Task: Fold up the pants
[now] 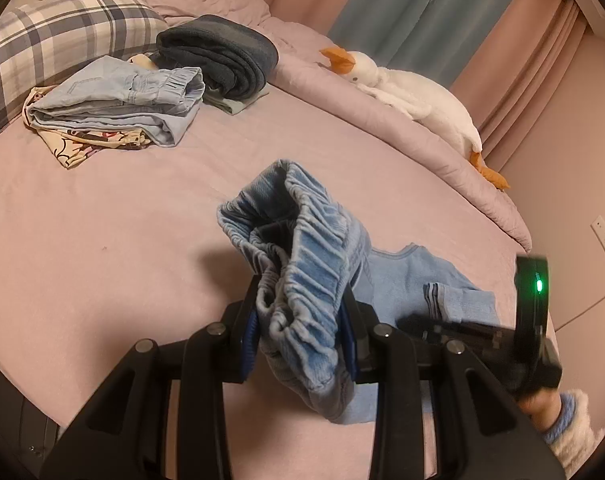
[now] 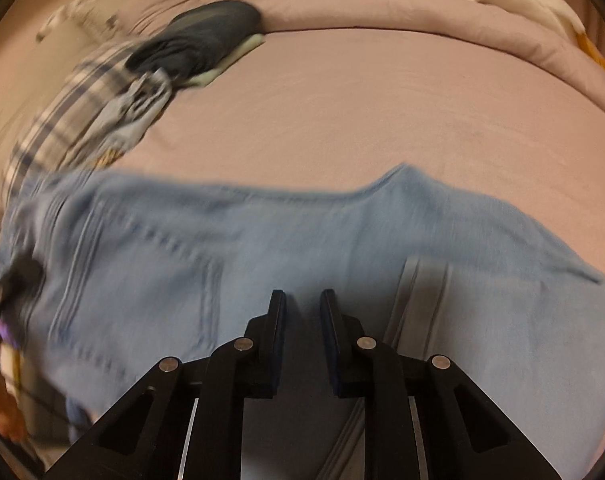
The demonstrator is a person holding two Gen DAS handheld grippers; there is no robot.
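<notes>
Left wrist view, far left of the claw: plaid pillow (image 1: 58, 36) at the head of the pink bed (image 1: 102, 248). Just right of it, a stack of folded clothes: light denim piece (image 1: 118, 100) on top of a printed yellow fabric (image 1: 82, 144). Next right, a dark folded garment (image 1: 222, 56) on a pale green one (image 1: 230, 105).

Centre: left gripper (image 1: 302, 320) is clamped on the bunched elastic waistband of the light blue pants (image 1: 314, 264); cloth fills the gap between the blue pads, the band held up off the sheet. The rest of the pants trails down to the right of the claw, onto the bed.

Right of the claw: the other tool with a green light (image 1: 536, 288) and a hand in a fuzzy cuff (image 1: 558, 416). Further back and right, a white plush goose (image 1: 406, 92) on the rolled duvet (image 1: 382, 128).

Right wrist view is blurred. Right gripper (image 2: 302, 300) sits low over the pants (image 2: 222, 240), which spread flat left to right across the bed (image 2: 382, 112) ahead of and under the claw. Its jaws stand narrowly apart; cannot tell whether cloth is pinched between them.
</notes>
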